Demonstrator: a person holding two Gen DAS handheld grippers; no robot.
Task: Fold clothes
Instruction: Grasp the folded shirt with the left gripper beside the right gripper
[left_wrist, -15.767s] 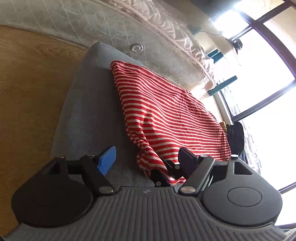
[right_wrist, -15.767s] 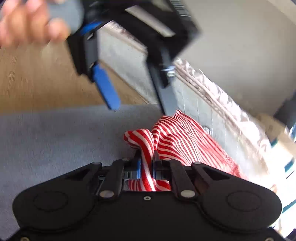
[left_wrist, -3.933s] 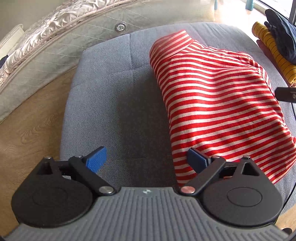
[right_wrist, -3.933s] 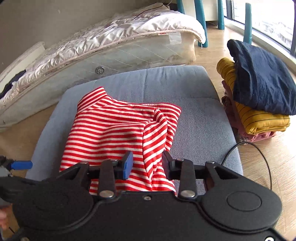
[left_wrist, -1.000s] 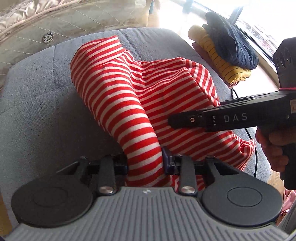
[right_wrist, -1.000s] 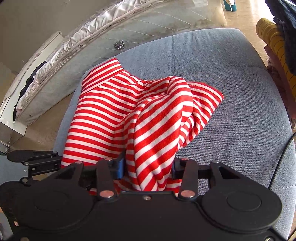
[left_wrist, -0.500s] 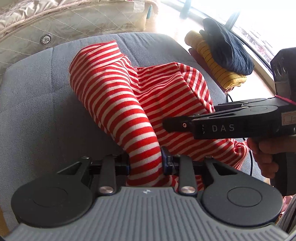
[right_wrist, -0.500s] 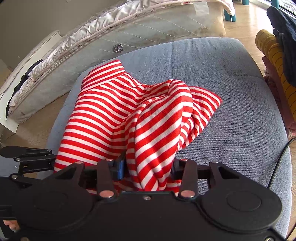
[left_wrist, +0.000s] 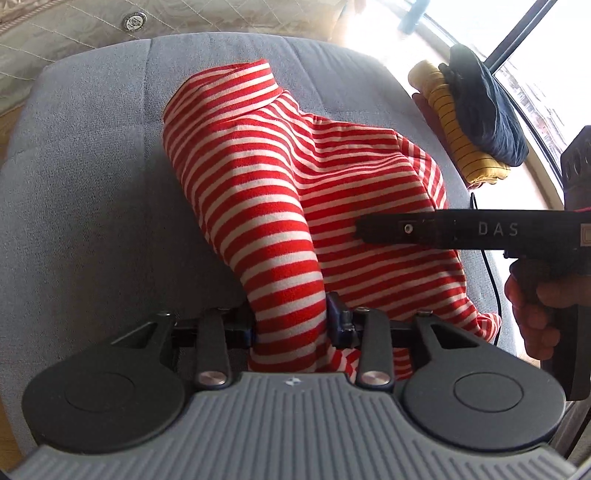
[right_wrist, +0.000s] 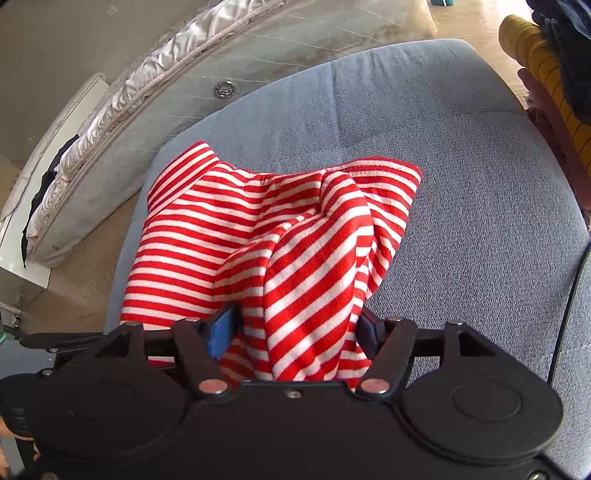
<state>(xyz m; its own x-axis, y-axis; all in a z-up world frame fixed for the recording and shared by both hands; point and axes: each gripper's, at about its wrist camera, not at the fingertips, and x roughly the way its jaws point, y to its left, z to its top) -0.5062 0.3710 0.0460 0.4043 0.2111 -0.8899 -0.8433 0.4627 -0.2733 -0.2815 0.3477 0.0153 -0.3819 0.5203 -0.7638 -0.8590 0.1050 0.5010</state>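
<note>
Fabric bunches between the fingers of our left gripper (left_wrist: 290, 325), which we hold clamped on the near left edge of the red-and-white striped shirt (left_wrist: 258, 177); from there a thick fold rises and runs away from us toward the collar end. The shirt lies on a grey cushion (left_wrist: 85, 192), partly lifted at its near edge, with a quilted mattress (right_wrist: 155, 85) beyond the cushion's far side. To the right, our right gripper (right_wrist: 295, 332) pinches the near right part of the same shirt, its blue pad (right_wrist: 221, 332) pressed against a gathered ridge of cloth that fills the gap between the fingers. In the left wrist view this gripper shows as a black bar across the shirt, gripped by our right hand (left_wrist: 535, 306). Farther right, off the cushion, sits a stack of folded clothes (left_wrist: 476, 122), a dark blue piece on top of a yellow striped one.
</note>
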